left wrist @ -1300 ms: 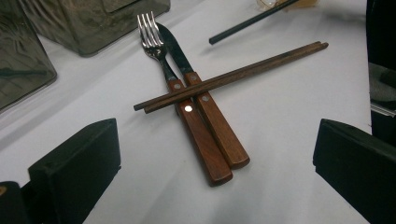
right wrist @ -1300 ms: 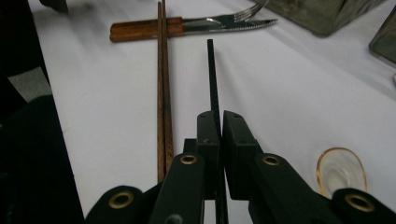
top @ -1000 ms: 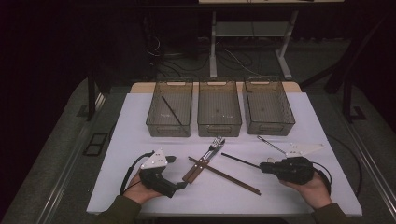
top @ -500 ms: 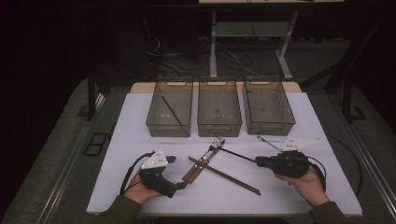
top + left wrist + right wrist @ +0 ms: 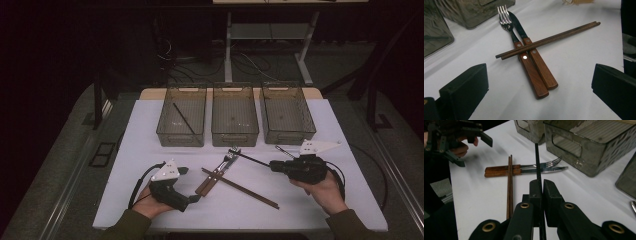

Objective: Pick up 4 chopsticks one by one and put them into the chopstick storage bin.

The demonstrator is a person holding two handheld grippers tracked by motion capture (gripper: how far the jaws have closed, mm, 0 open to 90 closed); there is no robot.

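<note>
Sorting cutlery into bins, early stage. One black chopstick (image 5: 184, 119) already lies in the left bin (image 5: 166, 135); the middle bin (image 5: 235, 136) and right bin (image 5: 288, 134) look empty, as far as the high view tells.

Your right claw (image 5: 539, 188) is clamped on a second black chopstick (image 5: 537, 162), held just above the tabletop (image 5: 150, 120) with its tip pointing toward the fork head. Judging by its mate, it belongs in the left bin, so that carry is what's left for this piece.

Your left claw (image 5: 539, 87) is apart, holding nothing, resting low and aimed at the pile.

Still on the tabletop: fork (image 5: 510, 30) and knife (image 5: 520, 26) side by side, wooden handles touching, and a pair of brown wooden chopsticks (image 5: 549, 40) lying across both handles. A small metal utensil (image 5: 284, 151) lies near the right bin, too small to name. Roughly one item done, one in hand, the rest untouched.
</note>
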